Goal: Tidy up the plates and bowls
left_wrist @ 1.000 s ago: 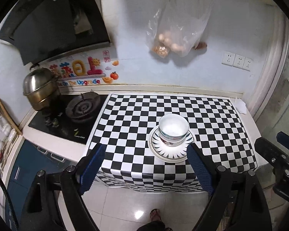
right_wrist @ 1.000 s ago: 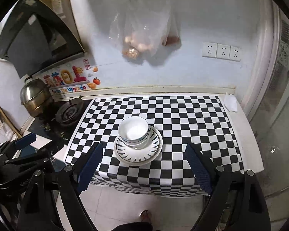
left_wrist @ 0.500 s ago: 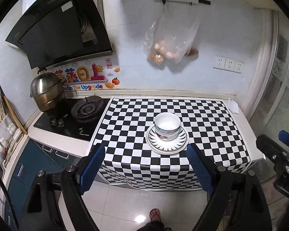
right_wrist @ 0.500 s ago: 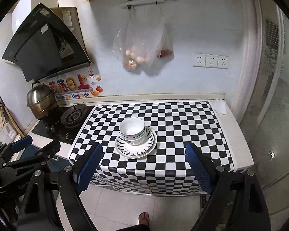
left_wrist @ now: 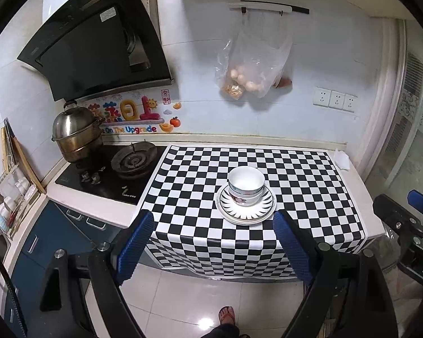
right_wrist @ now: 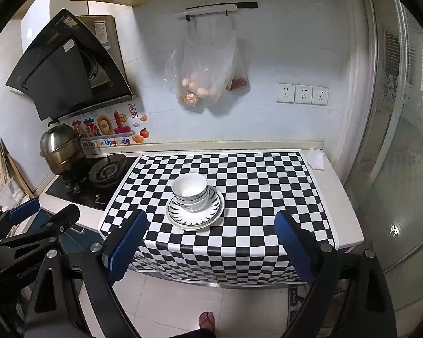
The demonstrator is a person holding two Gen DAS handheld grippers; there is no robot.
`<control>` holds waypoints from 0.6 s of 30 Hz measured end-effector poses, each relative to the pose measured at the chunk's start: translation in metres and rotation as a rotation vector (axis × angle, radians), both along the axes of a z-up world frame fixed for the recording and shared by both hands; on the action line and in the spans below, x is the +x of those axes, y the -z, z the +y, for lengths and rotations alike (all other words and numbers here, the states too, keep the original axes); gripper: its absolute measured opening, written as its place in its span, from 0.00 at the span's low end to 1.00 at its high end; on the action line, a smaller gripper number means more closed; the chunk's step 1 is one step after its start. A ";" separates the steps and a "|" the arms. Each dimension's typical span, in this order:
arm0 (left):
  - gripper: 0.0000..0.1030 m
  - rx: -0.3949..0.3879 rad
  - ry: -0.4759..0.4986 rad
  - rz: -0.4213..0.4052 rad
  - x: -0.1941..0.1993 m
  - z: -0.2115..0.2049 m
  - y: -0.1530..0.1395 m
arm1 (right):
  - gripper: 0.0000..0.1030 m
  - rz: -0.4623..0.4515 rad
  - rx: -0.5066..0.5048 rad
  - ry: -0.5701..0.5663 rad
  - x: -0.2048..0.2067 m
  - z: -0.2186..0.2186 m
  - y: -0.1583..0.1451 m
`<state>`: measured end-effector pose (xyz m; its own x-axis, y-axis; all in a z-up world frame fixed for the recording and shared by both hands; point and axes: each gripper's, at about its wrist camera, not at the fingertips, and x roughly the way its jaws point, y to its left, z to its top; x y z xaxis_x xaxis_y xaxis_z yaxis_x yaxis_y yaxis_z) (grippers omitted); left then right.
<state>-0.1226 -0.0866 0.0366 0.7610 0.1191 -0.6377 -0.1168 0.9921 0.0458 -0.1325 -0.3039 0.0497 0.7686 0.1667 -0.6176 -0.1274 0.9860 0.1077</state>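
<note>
A stack of white bowls sits on stacked plates with a black ray pattern, on the checkered counter mat; the bowls and plates also show in the right wrist view. My left gripper is open and empty, held back over the floor in front of the counter. My right gripper is open and empty, also back from the counter edge. The right gripper shows at the right edge of the left wrist view; the left gripper shows at the left of the right wrist view.
A gas hob with a steel steamer pot lies left of the mat. A range hood hangs above it. A plastic bag of food hangs on the wall. A crumpled tissue lies at the back right.
Both grippers have pulled back and up from the counter, so the bowl and plate stack looks smaller and farther. The stack has not moved.
</note>
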 end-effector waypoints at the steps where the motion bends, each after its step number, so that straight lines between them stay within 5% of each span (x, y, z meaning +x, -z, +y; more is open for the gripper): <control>1: 0.84 0.000 -0.001 0.000 -0.001 0.000 0.000 | 0.91 0.000 0.001 -0.001 -0.001 0.000 0.000; 18: 0.84 0.001 0.023 0.001 -0.003 0.000 0.001 | 0.92 0.010 -0.007 0.016 -0.003 -0.004 0.002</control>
